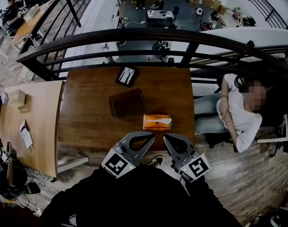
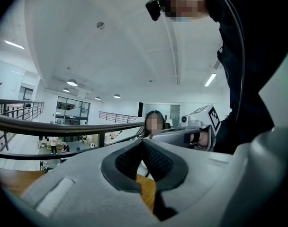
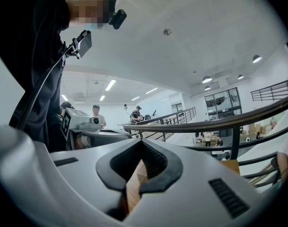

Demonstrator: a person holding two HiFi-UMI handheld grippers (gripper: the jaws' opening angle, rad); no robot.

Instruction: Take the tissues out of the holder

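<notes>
An orange tissue pack (image 1: 156, 122) with a white tissue sticking out of its top lies on the dark wooden table (image 1: 87, 108), near the front edge. A flat dark brown holder (image 1: 127, 102) lies just behind and left of it. My left gripper (image 1: 151, 135) and right gripper (image 1: 166, 137) hover side by side over the table's front edge, a short way in front of the pack, touching nothing. Both point level toward the railing. The left gripper's (image 2: 143, 141) jaws meet at the tips with nothing between them, and so do the right gripper's (image 3: 142, 141).
A black framed tablet-like object (image 1: 127, 75) lies at the table's far edge, against a dark metal railing (image 1: 134, 34). A person sits on a chair (image 1: 238, 108) right of the table. A lighter wooden table (image 1: 44, 122) with a small box stands to the left.
</notes>
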